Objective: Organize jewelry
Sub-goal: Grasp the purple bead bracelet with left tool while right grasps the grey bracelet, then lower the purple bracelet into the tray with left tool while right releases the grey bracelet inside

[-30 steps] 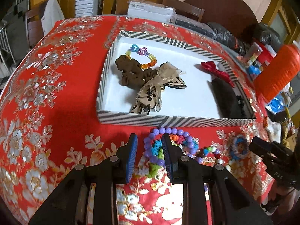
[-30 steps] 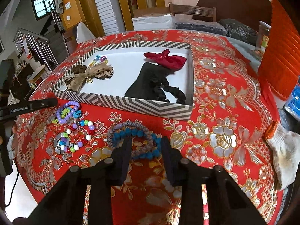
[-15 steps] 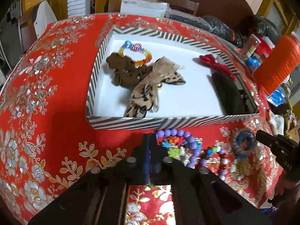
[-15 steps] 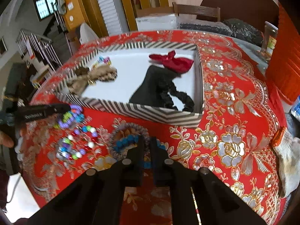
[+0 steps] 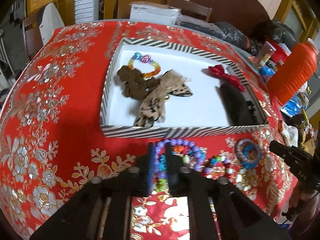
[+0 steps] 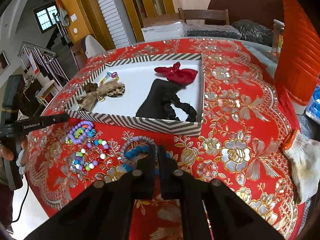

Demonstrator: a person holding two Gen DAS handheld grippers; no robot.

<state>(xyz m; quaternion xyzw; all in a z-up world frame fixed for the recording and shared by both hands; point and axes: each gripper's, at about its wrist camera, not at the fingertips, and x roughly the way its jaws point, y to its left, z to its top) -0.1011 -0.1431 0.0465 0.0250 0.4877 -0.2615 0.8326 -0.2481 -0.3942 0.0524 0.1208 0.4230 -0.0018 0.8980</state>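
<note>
A: Left gripper?
B: Clamped on the purple bead bracelet by the box's near edge; the box lies straight ahead.
A: Right gripper?
B: Pinching the blue bead bracelet, near the table's front edge. The box holds scrunchies, bows and one bracelet.

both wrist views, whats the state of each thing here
left gripper: shut on the purple bead bracelet, which lies on the tablecloth
right gripper: shut on the blue bead bracelet
striped box: open, no lid
red bow: lying inside the box
black scrunchie: inside the box
white glove: crumpled on the tablecloth
</note>
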